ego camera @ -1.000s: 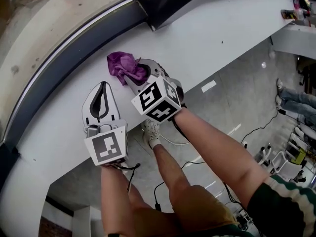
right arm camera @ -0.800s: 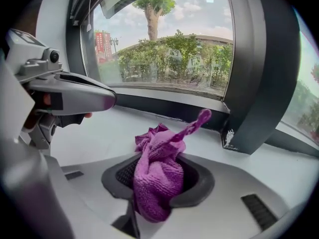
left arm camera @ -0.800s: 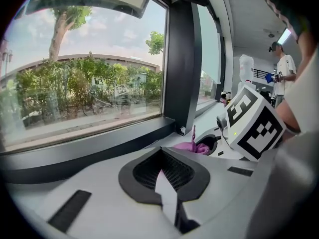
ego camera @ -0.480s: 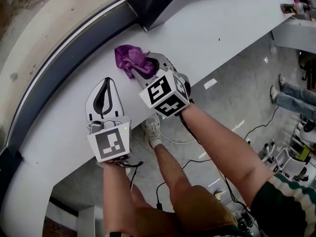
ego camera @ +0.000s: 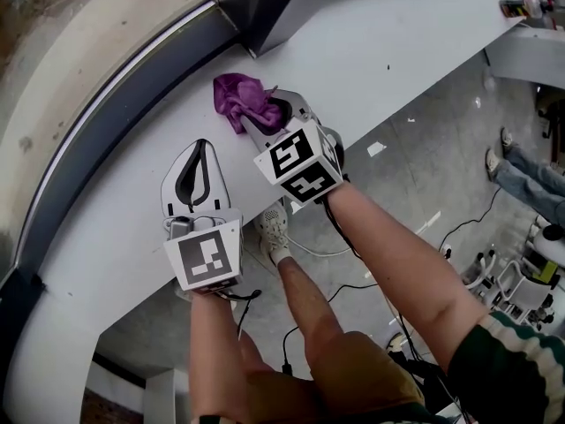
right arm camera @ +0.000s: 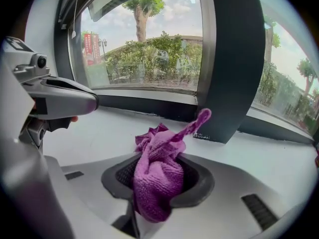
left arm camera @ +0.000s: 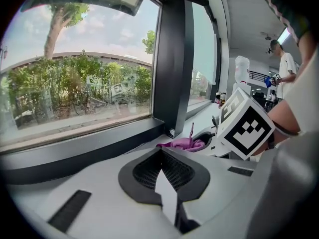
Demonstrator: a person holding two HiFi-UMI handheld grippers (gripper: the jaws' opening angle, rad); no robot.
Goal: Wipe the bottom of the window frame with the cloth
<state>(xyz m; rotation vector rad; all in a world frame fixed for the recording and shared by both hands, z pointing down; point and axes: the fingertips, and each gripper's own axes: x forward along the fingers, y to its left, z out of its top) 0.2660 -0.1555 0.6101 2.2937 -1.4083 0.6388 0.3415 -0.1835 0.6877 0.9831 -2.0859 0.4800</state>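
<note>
Purple terry cloth [right arm camera: 158, 178] is bunched and pinched between the jaws of the right hand-held gripper [ego camera: 265, 117], with a twisted tail sticking up past its tips. The cloth sits at that hand-held gripper's front end, over the white sill [ego camera: 380, 51]. The dark bottom rail of the window frame [right arm camera: 144, 103] lies just ahead of the cloth. Its long axis runs crosswise to the jaws, leftward from the foot of the dark upright post [right arm camera: 234, 59]. The left hand-held gripper [ego camera: 199, 148] lies to the left of the right one, its jaws pressed together on nothing. The right one is the better placed for the wipe, I judge. No brand shows; the red signs outside [right arm camera: 92, 44] and the small label at the post's foot [right arm camera: 201, 136] are too small to read.
</note>
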